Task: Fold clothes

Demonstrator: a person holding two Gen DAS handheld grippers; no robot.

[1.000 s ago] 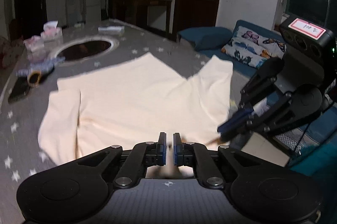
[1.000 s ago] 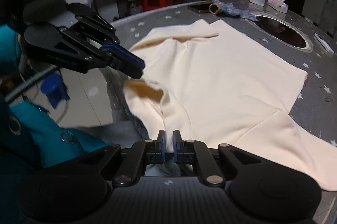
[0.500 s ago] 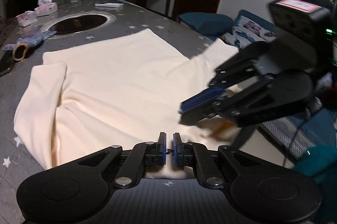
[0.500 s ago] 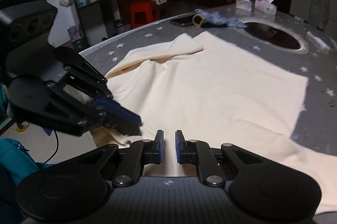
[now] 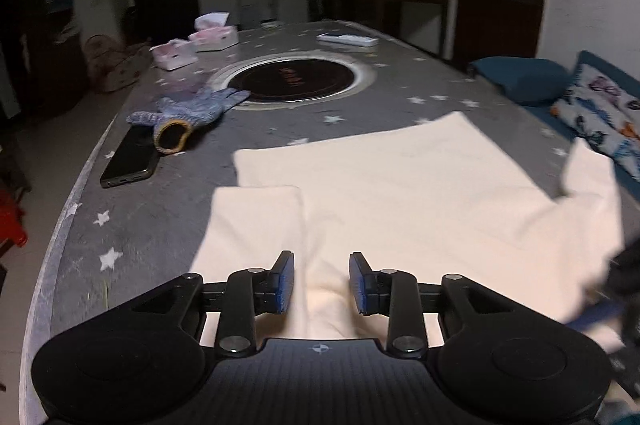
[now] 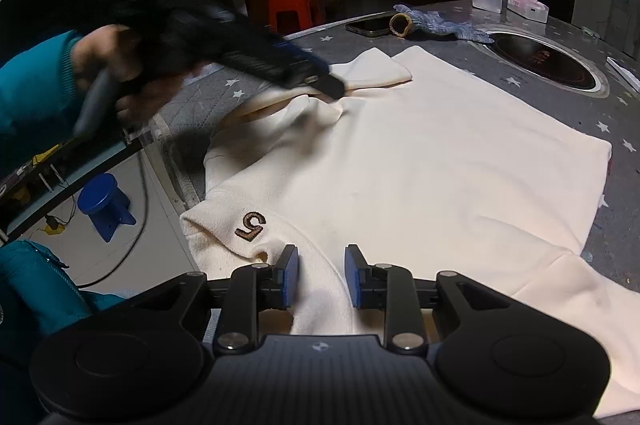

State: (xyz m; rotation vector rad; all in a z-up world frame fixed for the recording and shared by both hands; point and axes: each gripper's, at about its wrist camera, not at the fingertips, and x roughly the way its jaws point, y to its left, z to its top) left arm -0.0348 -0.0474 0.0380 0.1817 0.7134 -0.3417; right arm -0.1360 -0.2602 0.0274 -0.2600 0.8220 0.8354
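A cream sweatshirt (image 5: 400, 193) lies spread on the grey star-print table (image 5: 140, 225). My left gripper (image 5: 322, 283) is low over its near edge. Its jaws are opening, and a soft ridge of the cloth rises between them without being pinched. In the right wrist view my right gripper (image 6: 321, 275) is over the sweatshirt (image 6: 420, 165) beside a brown "5" patch (image 6: 250, 225). Its jaws are also opening, with a fold of cloth loose between them. A hand in a teal sleeve (image 6: 36, 85) holds the blurred left gripper (image 6: 320, 83) over the folded sleeve.
A knitted glove (image 5: 188, 117) and a dark phone (image 5: 130, 157) lie at the left. Behind them are tissue boxes (image 5: 212, 35) and a round sunken hob (image 5: 294, 81). A sofa with cushions (image 5: 520, 81) lies right of the table, and a blue stool (image 6: 104, 205) stands on the floor.
Both grippers were shut on the sweatshirt's near edge and now stand parted, with the cloth let down on the table. The left gripper has swung to the left across the garment.
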